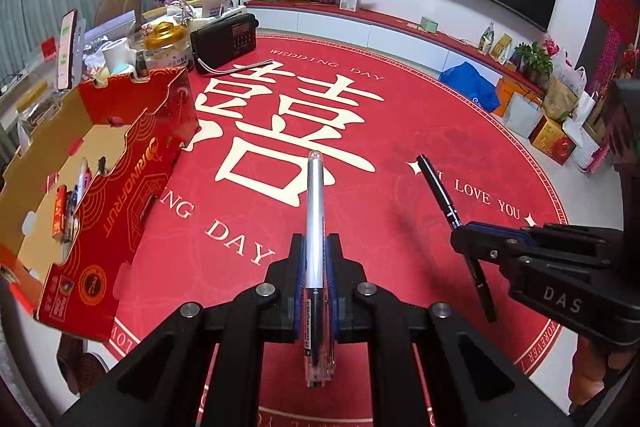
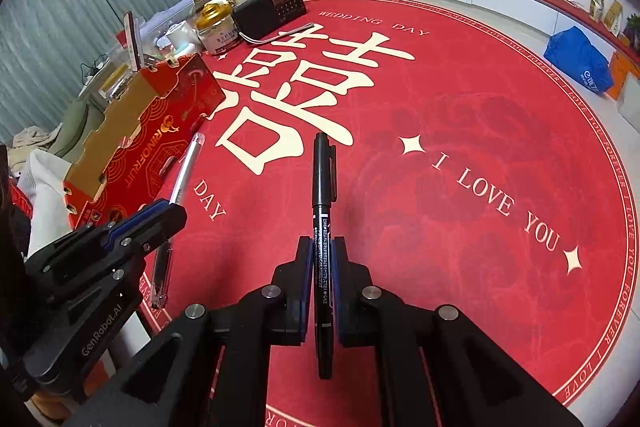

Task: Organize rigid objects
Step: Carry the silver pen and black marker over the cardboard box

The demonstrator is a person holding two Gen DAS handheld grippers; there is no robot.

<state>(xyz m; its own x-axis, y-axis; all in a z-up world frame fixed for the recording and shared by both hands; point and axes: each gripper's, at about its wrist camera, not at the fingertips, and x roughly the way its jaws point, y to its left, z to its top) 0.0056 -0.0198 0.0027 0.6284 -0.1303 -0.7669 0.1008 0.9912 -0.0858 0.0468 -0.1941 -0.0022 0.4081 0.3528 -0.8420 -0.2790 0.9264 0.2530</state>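
- Two grippers are up over the round red mat [image 1: 400, 131], each with a pen clamped in it.
- Far left, an open red cardboard box [image 1: 120, 195] sits at the mat's edge, tipped a bit in the left wrist view. Inside it lie a few small things: a red lighter-like piece [image 1: 60, 213] and a couple of pens [image 1: 82, 179], too small to tell apart well.
- Behind the box, the cluttered table end holds a gold-lidded jar [image 1: 166, 39], a black radio [image 1: 224, 39] and a phone [image 1: 67, 47] propped upright.
- Next comes the left gripper [image 1: 316, 247], jaws clenched on a clear silver pen [image 1: 316, 227]. The pen runs straight out between the blue pads, capped tip pointing away, above the "DAY" lettering and well apart from the box.
- To its right, the right gripper [image 2: 322, 255] grips a black marker [image 2: 323, 187] the same way, cap end forward, held clear of the mat.
- From the left wrist view that marker [image 1: 440, 195] slants up and to the left, near the "I LOVE YOU" lettering.
- Far right, bags and gift boxes [image 1: 552, 135] line the wall.
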